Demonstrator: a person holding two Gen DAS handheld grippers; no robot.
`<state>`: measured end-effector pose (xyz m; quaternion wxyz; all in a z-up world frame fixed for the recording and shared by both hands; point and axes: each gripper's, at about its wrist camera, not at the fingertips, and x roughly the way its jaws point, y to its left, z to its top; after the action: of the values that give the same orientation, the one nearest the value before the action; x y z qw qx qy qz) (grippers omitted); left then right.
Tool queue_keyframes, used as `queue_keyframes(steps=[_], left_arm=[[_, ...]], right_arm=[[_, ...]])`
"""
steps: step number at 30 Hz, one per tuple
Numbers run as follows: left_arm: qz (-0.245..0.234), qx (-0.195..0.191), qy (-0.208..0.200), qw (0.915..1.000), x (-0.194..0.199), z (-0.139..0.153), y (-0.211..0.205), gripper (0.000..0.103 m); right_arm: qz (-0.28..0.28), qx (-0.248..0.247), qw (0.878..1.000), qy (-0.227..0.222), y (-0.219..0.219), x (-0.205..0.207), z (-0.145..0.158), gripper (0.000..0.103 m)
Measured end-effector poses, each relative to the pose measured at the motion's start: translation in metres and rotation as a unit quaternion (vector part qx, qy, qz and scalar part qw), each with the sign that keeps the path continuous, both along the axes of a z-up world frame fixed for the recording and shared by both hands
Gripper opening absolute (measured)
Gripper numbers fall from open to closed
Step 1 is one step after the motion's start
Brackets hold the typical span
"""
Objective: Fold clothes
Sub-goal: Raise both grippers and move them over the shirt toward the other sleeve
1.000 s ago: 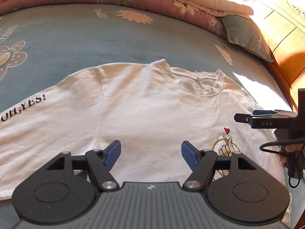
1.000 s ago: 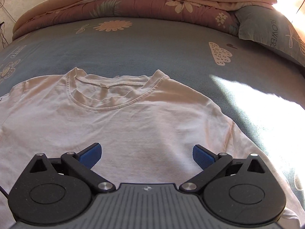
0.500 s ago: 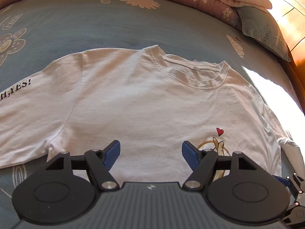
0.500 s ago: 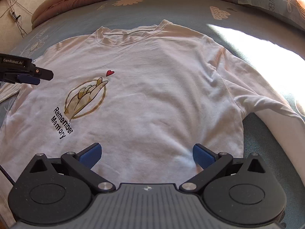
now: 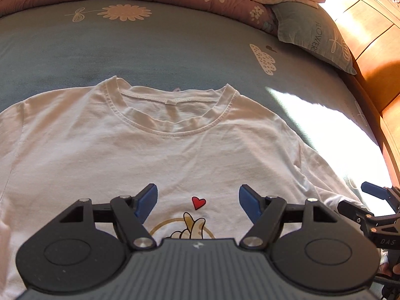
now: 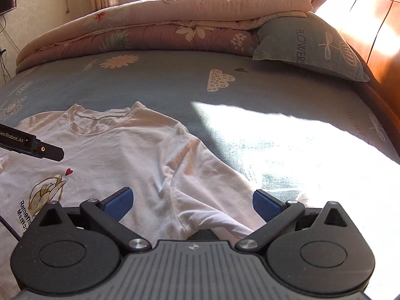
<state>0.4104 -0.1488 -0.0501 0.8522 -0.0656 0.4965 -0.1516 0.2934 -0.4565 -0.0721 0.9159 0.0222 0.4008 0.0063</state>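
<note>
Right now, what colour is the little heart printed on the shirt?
Red. The heart on the white shirt shows best in the left wrist view.

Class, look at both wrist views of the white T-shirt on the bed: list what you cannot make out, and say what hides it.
- T-shirt hem: hidden in both views behind the gripper bodies.
- Chest print: the right wrist view shows only part of the wording, the rest covered by the right gripper; the left gripper covers most of it in the left wrist view.
- Left sleeve: cut off by the left edge, left wrist view.
- Right sleeve cuff: behind the right gripper.
</note>
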Motion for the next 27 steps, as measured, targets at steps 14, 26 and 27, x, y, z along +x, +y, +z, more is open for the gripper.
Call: queue_keyframes(steps=[14, 26, 27], left_arm=[[0.009, 0.003, 0.031, 0.9995, -0.02, -0.014, -0.009, 0.073], [0.011, -0.007, 0.067, 0.9977, -0.023, -0.037, -0.008, 0.082], [0.004, -0.003, 0.066, 0.9978, -0.022, -0.038, -0.01, 0.084]], right_arm=[[-0.054, 0.1, 0.992, 0.05, 0.003, -0.061, -0.05, 0.103], [-0.034, 0.087, 0.992, 0.087, 0.005, -0.073, -0.047, 0.103], [-0.035, 0.084, 0.992, 0.086, 0.005, -0.078, -0.047, 0.103]])
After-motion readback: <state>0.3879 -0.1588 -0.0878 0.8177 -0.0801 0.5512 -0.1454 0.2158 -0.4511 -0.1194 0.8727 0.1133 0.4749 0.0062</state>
